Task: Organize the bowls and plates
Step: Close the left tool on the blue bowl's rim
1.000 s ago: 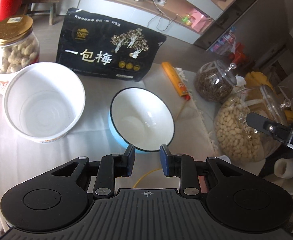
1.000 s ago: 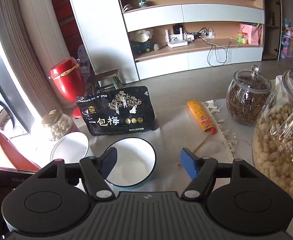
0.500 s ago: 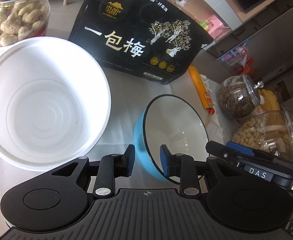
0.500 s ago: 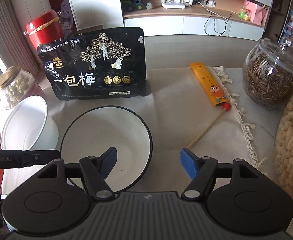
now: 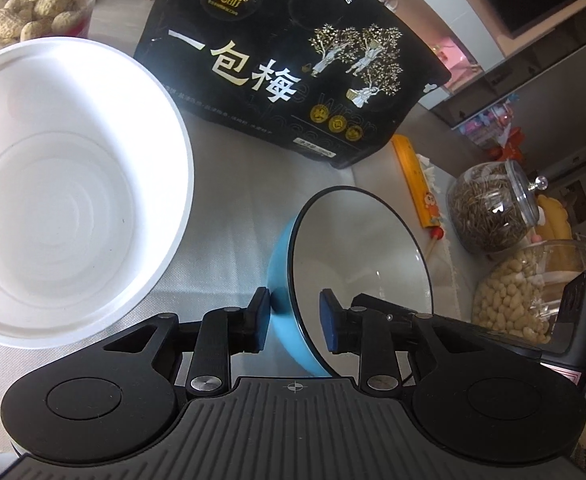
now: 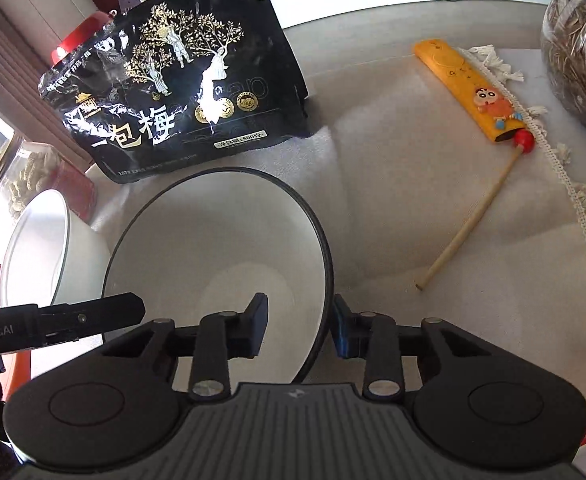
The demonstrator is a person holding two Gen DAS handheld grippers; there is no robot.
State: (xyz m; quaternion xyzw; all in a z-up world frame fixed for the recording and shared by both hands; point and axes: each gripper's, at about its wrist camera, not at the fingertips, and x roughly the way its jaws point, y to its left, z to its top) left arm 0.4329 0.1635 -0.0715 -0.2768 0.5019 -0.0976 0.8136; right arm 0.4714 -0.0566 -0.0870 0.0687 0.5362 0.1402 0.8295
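A blue bowl (image 5: 357,248) with a white inside and dark rim sits on the white cloth; it also shows in the right wrist view (image 6: 217,248). My left gripper (image 5: 295,320) straddles its left rim, one finger outside, one inside, narrowly apart, not clearly pressing. My right gripper (image 6: 299,328) straddles the bowl's right rim, jaws narrowed around it, contact unclear. A large white bowl (image 5: 69,184) stands to the left, also seen in the right wrist view (image 6: 37,248).
A black snack bag (image 5: 289,60) stands behind the bowls. A peanut jar (image 5: 25,12) is at far left. A yellow case (image 6: 473,92) with a stick, a seed jar (image 5: 489,212) and a nut jar (image 5: 521,288) are on the right.
Both grippers have moved in on the blue bowl. The right gripper's jaws have narrowed from wide open to around the right rim. The left gripper now straddles the left rim.
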